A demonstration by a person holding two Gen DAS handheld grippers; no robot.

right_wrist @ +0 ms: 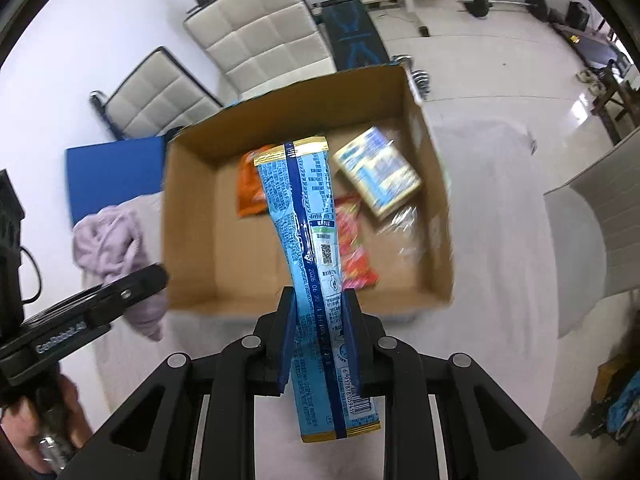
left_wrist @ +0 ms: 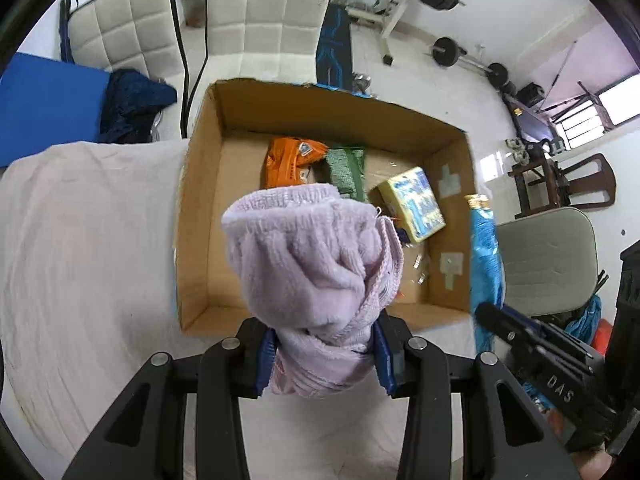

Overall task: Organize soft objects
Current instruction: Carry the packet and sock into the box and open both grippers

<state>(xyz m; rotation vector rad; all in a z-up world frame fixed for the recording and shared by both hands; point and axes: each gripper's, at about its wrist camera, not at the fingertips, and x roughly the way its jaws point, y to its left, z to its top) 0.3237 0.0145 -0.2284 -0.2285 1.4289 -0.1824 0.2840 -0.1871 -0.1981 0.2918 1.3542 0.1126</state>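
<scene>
Two grippers are up over one open cardboard box (left_wrist: 208, 208), each carrying one thing. The left gripper (left_wrist: 326, 354) has its blue-padded jaws pinching a bunched lilac towel (left_wrist: 312, 256), which stands up from the pads and hangs over the box's near edge. The right gripper (right_wrist: 318, 338) has its jaws pressed on the lower part of a long light-blue snack packet (right_wrist: 306, 220), gold-trimmed at both ends; the packet leans out over the box's near wall, its top end above the box floor.

In the left wrist view I count three things on the box floor: one orange packet (left_wrist: 290, 160), one green woven cloth (left_wrist: 346, 170) touching it, and one yellow-and-blue pack (left_wrist: 416, 202) apart from them, nearer the right wall. In the right wrist view a fourth shows, a red-and-orange snack bag (right_wrist: 352, 248), partly hidden behind the blue packet. The left half of the box floor is bare cardboard, as is the strip along the near wall.

The box sits on a pale cloth-covered surface (left_wrist: 80, 240). Beyond the far wall are two quilted white mattresses (left_wrist: 264, 12), one blue mat (left_wrist: 44, 108), and gym gear on the tiled floor.
</scene>
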